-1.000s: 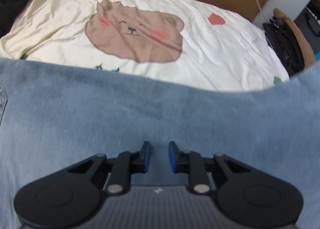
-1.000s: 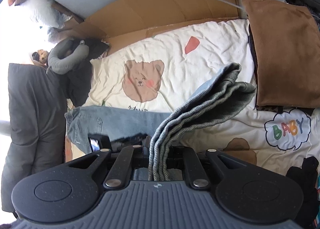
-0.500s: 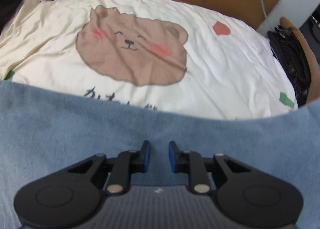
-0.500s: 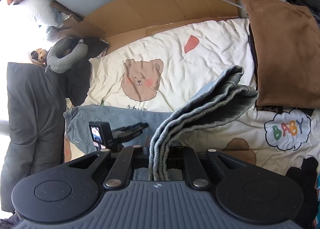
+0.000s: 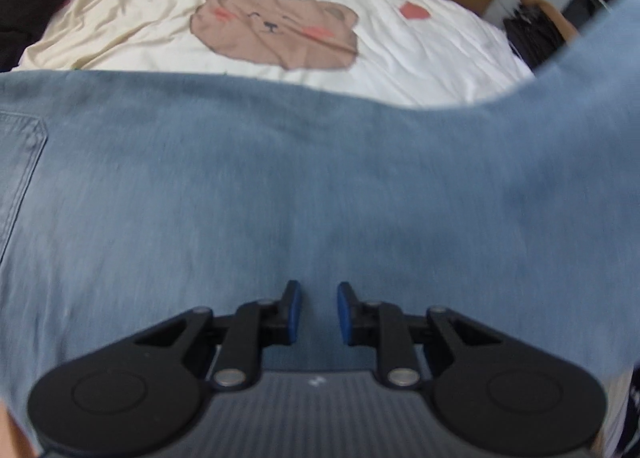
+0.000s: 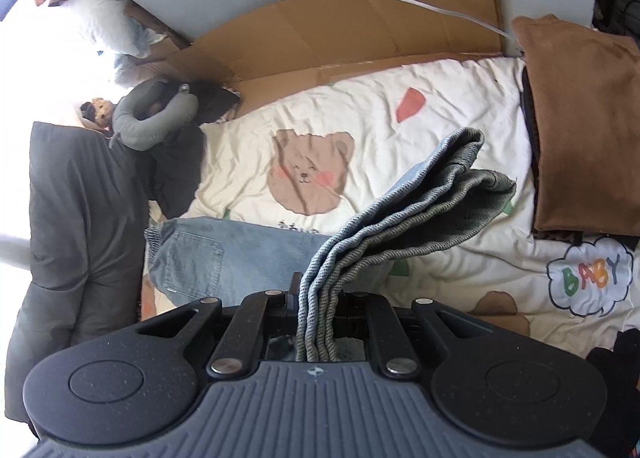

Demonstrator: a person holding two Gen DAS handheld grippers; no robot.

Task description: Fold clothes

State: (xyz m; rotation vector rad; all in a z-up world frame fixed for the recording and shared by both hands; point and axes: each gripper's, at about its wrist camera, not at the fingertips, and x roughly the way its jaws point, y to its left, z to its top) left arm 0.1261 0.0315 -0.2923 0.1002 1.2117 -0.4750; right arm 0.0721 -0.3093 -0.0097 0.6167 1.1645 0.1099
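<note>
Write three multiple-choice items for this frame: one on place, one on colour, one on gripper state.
1. Where do the jeans lie?
A. on the bear-print sheet
B. on the cardboard
C. on the brown cushion

2. What colour are the left gripper pads?
A. red
B. blue
C. white

3. What is the right gripper doing?
A. standing wide open
B. clamping a cable
C. clamping bunched denim hems

Answers:
1 A, the jeans are spread over the sheet, below the bear print.
2 B, both pads show blue, with a gap between them above the denim.
3 C, several folded denim layers run between its fingers.
</note>
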